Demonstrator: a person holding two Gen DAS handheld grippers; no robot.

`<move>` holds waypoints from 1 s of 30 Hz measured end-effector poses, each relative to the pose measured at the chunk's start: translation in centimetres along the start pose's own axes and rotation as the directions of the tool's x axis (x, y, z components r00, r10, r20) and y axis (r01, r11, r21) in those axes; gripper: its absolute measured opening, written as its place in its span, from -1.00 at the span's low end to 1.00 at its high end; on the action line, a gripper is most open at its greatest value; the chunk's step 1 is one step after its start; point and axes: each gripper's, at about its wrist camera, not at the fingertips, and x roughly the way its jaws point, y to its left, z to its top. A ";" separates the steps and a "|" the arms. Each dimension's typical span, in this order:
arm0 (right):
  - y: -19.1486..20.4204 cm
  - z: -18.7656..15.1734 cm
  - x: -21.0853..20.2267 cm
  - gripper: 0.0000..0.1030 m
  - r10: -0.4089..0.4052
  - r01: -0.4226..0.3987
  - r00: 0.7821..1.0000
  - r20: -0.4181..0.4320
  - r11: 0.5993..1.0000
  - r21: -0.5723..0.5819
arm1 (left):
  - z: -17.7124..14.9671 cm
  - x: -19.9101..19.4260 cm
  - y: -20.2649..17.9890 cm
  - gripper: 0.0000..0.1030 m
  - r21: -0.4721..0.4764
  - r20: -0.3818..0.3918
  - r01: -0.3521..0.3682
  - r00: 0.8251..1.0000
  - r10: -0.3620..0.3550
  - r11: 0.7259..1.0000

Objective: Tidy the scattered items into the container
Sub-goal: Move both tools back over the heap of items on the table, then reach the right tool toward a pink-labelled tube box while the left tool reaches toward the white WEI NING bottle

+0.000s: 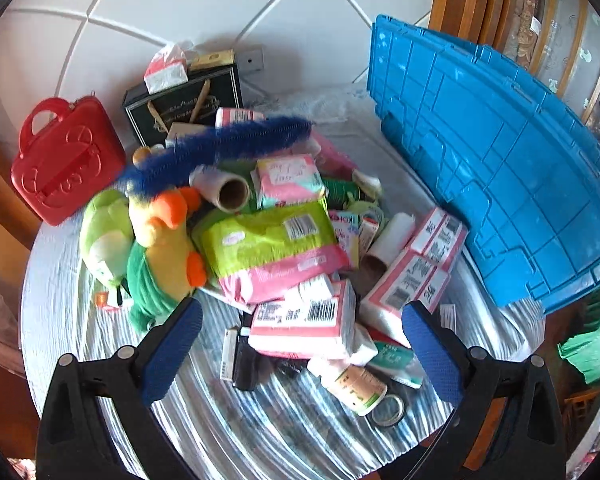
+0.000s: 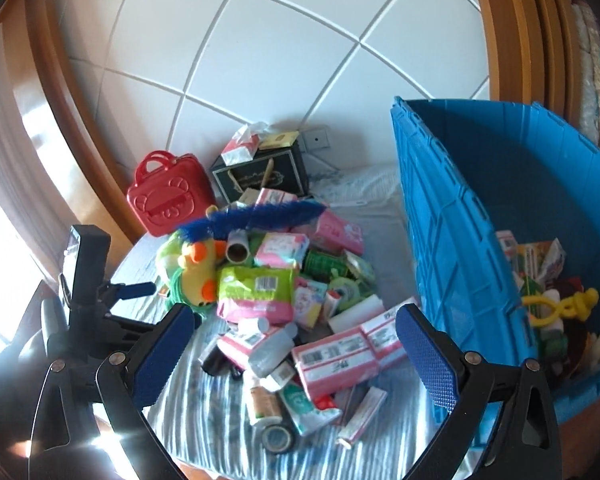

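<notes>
- Scattered items (image 2: 284,308): heaped mid-table on striped cloth (image 1: 260,432); pink-and-white packs, green-and-pink pack (image 1: 268,248), cardboard rolls, small bottles, tape roll (image 2: 276,438), blue feather duster (image 1: 224,144) lying across the far side of the heap, yellow plush toy (image 1: 164,240) at the left edge.
- Blue container (image 2: 460,264): at right of the heap, touching the cloth; already holds several things, including a yellow looped piece (image 2: 560,304) and small boxes.
- Left gripper (image 1: 300,340): jaws wide apart, nothing between them; poised above the near part of the heap, over a pink-and-white pack (image 1: 304,328).
- Right gripper (image 2: 292,356): jaws also wide apart, empty; hovering near the heap's near side, over a long pink pack (image 2: 340,352).
- Red case (image 1: 64,160) and dark gift box (image 1: 184,108) standing at the far left, against the tiled wall (image 2: 260,60).
- Step judged: between picks, partly done; most of the heap not yet moved.
- Next move probably calls for lowering over one near pack, closing across its narrow side, lifting over the container wall.
- Risk: neighbours dragged along, since packs overlap.
</notes>
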 end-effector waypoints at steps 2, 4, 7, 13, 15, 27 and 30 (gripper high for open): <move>0.8 -1.6 0.8 0.99 -0.032 0.032 0.999 -0.021 0.999 -0.007 | -1.8 1.6 0.2 0.93 -0.025 -0.052 0.019 0.998 -0.020 1.000; 1.1 -3.4 2.1 0.99 -0.055 0.055 0.997 -0.054 0.998 0.004 | -3.5 3.0 0.1 0.90 -0.050 -0.092 0.030 0.995 -0.035 0.998; 1.2 -6.3 3.9 0.98 -0.081 0.083 0.991 -0.102 0.996 0.017 | -5.6 4.8 -0.6 0.87 -0.065 -0.135 0.037 0.990 -0.046 0.997; 0.0 -11.3 7.3 0.98 -0.116 0.123 0.979 -0.169 0.992 0.033 | -8.4 7.9 -2.0 0.87 -0.090 -0.193 0.024 0.980 -0.041 0.996; -0.7 -12.6 8.5 0.98 -0.128 0.137 0.973 -0.192 0.990 0.037 | -8.9 9.1 -2.1 0.87 -0.112 -0.203 0.026 0.978 -0.049 0.993; -4.3 -17.8 15.0 0.88 -0.192 0.209 0.932 -0.307 0.978 0.023 | -10.5 14.8 -3.0 0.73 -0.210 -0.267 -0.009 0.963 -0.048 0.978; -5.2 -18.4 16.5 0.82 -0.214 0.239 0.921 -0.326 0.970 0.037 | -10.8 15.3 -3.2 0.69 -0.216 -0.267 -0.015 0.963 -0.044 0.976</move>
